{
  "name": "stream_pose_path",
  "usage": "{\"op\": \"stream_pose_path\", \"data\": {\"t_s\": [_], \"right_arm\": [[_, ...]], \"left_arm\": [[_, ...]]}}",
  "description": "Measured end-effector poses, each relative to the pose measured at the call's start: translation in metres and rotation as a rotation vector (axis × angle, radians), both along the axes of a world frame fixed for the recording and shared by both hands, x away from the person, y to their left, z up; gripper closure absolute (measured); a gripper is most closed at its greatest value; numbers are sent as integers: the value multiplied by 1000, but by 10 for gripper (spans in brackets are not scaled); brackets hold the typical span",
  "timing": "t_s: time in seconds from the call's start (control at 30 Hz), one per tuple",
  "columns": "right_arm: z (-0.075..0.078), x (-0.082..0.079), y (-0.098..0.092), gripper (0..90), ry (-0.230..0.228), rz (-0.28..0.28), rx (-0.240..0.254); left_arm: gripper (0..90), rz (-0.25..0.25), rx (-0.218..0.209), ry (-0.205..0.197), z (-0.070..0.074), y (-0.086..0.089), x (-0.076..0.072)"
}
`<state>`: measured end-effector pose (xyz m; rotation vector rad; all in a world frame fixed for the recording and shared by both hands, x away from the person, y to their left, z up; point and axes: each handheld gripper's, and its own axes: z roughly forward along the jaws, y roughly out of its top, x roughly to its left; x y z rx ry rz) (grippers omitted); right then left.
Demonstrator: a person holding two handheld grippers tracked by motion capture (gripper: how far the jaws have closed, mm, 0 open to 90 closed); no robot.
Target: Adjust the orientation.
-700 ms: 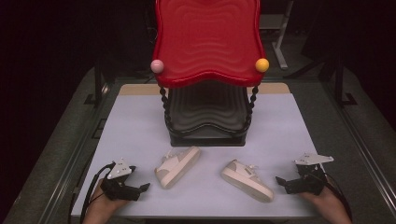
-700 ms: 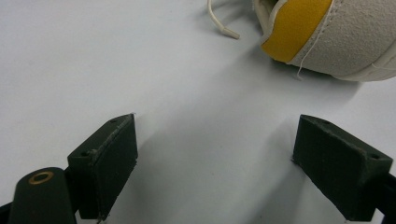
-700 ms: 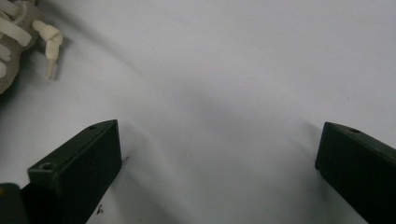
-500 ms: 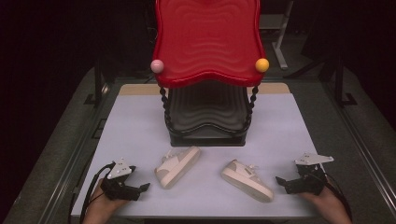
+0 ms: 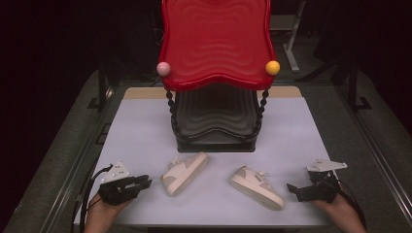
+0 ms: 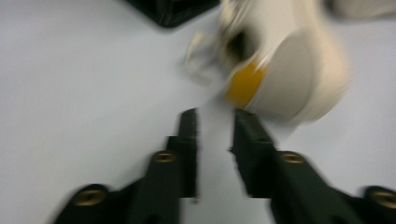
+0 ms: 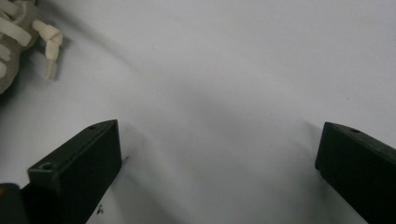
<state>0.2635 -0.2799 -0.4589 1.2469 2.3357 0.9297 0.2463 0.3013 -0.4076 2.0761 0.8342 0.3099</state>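
Nothing has visibly moved; left gripper [image 5: 138, 183], fingers slightly parted and empty, should approach the shoe [image 5: 184, 172] heel squarely; right gripper [image 5: 296, 190] gapes empty.

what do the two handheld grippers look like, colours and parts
Both the left gripper and right gripper are black with two flat, blocky jaws and brass-coloured screw inserts. Each carries a grey three-cornered plate on top and trails a black cable. No sleeves are visible.
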Motion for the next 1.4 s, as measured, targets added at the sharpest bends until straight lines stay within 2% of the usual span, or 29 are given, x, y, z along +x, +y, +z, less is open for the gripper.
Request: {"op": "stream_pose_path", "data": {"t_s": [0.03, 0.07, 0.13, 0.23, 0.43, 0.53, 0.67, 0.87, 0.97, 1.2, 1.3, 1.4], "right_arm": [[0, 0, 0, 0, -1, 1, -1], [0, 0, 0, 0, -1, 1, -1], [0, 0, 0, 0, 1, 1, 0], [0, 0, 0, 0, 0, 1, 0], [0, 0, 0, 0, -1, 1, 0], [0, 0, 0, 0, -1, 1, -1], [0, 0, 0, 0, 0, 1, 0], [0, 0, 0, 0, 0, 1, 1], [0, 0, 0, 0, 0, 1, 0], [0, 0, 0, 0, 0, 1, 0], [0, 0, 0, 0, -1, 1, 0], [0, 0, 0, 0, 0, 1, 0]], "left_arm": [[885, -12, -11, -9, 4, -3, 0], [900, -31, -22, -9, 8, -7, 0], [900, -73, -37, -18, 13, -14, 1], [900, -110, -55, -31, 17, -23, 2], [900, -116, -59, -49, 21, -33, 17], [900, -118, -70, -42, 19, -37, 25], [900, -139, -58, -40, 15, -45, 33], [900, -134, -46, -25, 10, -47, 43], [900, -145, -54, -21, 8, -50, 43], [900, -209, -60, -4, 5, -65, 35], [900, -214, -54, -7, 5, -68, 34], [900, -212, -77, 2, 3, -67, 32]]}}
